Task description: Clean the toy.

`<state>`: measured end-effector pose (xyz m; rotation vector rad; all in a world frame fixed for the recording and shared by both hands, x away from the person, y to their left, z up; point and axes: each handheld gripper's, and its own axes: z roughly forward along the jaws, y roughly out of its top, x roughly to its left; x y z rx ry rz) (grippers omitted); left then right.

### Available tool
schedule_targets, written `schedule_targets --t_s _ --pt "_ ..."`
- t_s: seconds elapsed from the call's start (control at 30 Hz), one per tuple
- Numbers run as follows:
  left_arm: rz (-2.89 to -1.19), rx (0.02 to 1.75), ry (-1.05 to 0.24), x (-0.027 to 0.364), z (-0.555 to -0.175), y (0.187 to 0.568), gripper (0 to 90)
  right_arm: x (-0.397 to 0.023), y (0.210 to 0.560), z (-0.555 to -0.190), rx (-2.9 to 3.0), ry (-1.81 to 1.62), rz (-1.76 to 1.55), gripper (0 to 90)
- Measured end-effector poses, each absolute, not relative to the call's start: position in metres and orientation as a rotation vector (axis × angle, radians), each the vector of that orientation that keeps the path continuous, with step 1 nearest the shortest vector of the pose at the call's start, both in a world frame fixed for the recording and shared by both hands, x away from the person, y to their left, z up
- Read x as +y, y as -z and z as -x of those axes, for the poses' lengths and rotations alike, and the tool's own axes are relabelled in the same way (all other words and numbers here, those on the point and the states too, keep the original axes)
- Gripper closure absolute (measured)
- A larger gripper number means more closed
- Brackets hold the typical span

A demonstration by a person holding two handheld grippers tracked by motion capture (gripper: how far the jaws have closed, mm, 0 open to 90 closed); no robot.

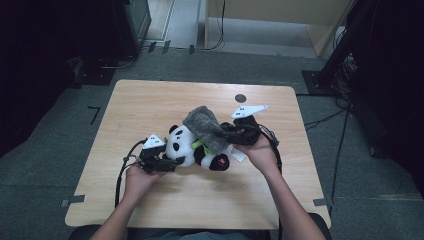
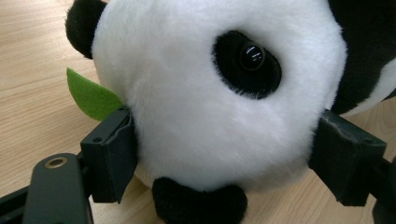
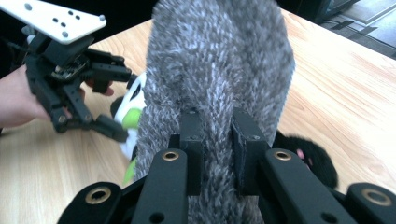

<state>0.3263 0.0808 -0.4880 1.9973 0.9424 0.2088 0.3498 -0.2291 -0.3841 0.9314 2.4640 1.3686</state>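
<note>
While the person's forearms enter from the near edge of the table (image 1: 150,210), the left gripper (image 1: 167,163) lies low on the wood with its jaws standing wide, one on each side of the white head of the panda toy (image 1: 187,145). In the left gripper view both black pads press into the plush of the head, so the toy is clamped between them; a green felt leaf (image 2: 91,97) sticks out just beside the jaw seen at the left of that view.

The right gripper (image 1: 227,134) is held a little above the toy, and its jaws are nearly together, pinching a fold of the grey fuzzy cloth (image 1: 204,127). In the right gripper view the cloth rises between the two pads and hangs over the panda's body; a black paw with a pink mark (image 3: 308,161) shows beside it.

No brand, label or readable writing can be seen. The grey plates on the grippers carry only small dark dots, too small to read, and a white tag (image 1: 239,156) on the toy looks blank.

The panda lies near the middle of the table, well apart from all four edges. Bare wood remains on the left, on the right and at the far side, where a small dark round spot (image 1: 240,98) sits near the far edge.
</note>
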Motion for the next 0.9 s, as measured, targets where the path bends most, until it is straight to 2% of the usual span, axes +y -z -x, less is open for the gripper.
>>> schedule_targets --t_s 0.4,0.53,0.9 --pt "-1.99 0.948 -0.209 0.081 -0.327 0.489 17.6 -0.198 0.403 -0.368 2.505 -1.286 -0.958 76.1" --pt "-1.989 0.951 -0.21 0.081 -0.327 0.488 17.6 -0.198 0.408 -0.369 2.493 -1.298 -0.968 72.5" --pt "-2.004 0.958 -0.21 0.079 -0.326 0.487 17.9 -0.216 0.413 -0.36 2.516 -1.322 -1.009 77.5"
